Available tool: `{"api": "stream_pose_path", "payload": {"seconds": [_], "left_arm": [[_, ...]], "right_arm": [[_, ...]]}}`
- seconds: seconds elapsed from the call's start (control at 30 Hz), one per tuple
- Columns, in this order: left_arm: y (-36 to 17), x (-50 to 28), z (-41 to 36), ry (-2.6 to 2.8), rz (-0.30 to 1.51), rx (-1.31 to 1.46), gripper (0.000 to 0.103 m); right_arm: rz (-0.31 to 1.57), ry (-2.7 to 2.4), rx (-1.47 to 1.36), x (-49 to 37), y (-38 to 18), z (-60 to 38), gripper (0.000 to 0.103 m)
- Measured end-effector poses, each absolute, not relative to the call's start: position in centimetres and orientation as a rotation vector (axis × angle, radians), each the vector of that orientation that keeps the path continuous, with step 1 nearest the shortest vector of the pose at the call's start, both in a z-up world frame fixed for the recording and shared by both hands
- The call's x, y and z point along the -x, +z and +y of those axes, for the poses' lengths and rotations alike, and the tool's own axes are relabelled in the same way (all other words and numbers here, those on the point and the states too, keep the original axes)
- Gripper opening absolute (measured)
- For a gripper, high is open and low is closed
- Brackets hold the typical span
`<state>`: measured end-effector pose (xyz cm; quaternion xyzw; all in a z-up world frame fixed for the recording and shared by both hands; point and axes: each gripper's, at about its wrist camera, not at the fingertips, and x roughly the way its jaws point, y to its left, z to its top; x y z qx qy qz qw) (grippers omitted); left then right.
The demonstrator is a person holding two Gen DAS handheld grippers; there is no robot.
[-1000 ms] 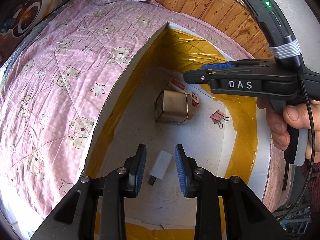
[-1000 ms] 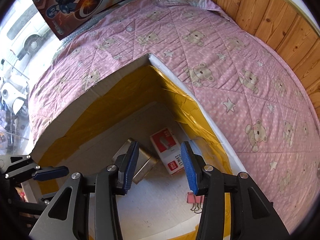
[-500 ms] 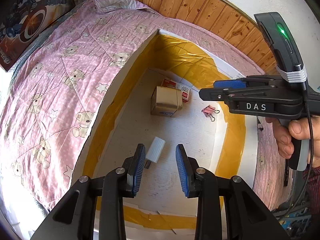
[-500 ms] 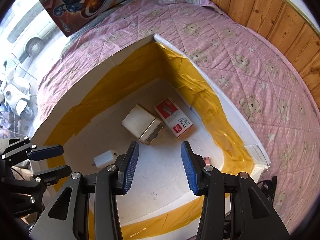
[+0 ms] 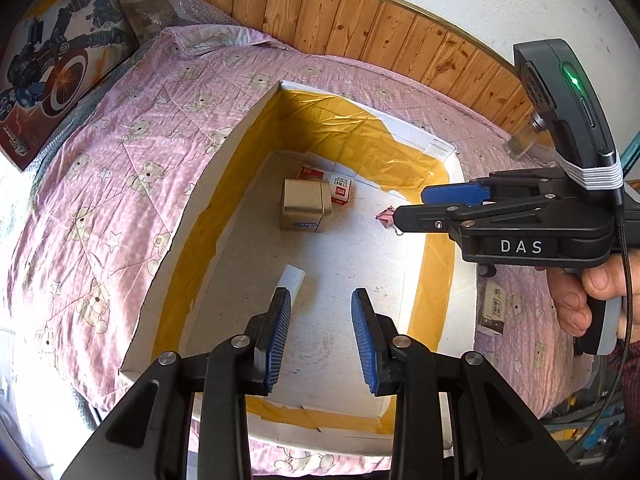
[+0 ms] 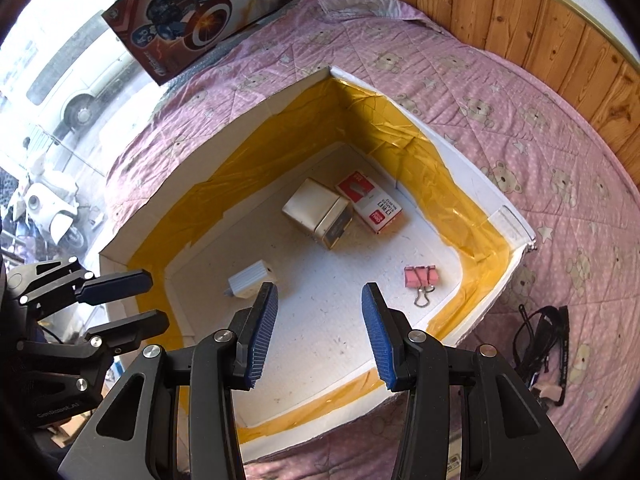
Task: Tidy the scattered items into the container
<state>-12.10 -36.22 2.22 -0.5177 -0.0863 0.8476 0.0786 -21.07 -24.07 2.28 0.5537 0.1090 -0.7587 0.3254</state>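
Box mostly loaded, both grippers empty above it.
In the box (image 6: 508, 216), left to right: charger (image 6: 250, 282), tin (image 6: 318, 212), staples (image 6: 370, 202), pink clip (image 6: 421, 278). Left gripper (image 5: 320, 334) and right gripper (image 6: 318, 334) both gape wide, holding nothing. Still out on the quilt (image 6: 520, 92) right of the box: glasses (image 6: 544, 340), plus a small card (image 5: 493, 308). I'd call it nearly done.

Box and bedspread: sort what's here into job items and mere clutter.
Job:
- container
- white charger
- tin
- staple box
- pink binder clip
- black glasses, outside on the bedspread
- small card, outside

Clutter:
- poster box
- bubble wrap
- quilt
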Motion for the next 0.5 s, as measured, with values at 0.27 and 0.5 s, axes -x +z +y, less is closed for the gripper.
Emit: {"api": "stream_pose_path", "payload": {"seconds": [0.27, 0.5], "left_arm": [[2.8, 10.6, -35.4, 2.546, -0.235, 1.526, 0.033], [3.3, 9.3, -34.4, 2.549, -0.214, 1.500, 0.033]], "right_arm": [[0.253, -1.984, -1.427, 18.7, 3.0, -23.3, 0.047], [0.248, -1.999, -1.404, 16.8, 3.5, -22.4, 0.047]]}}
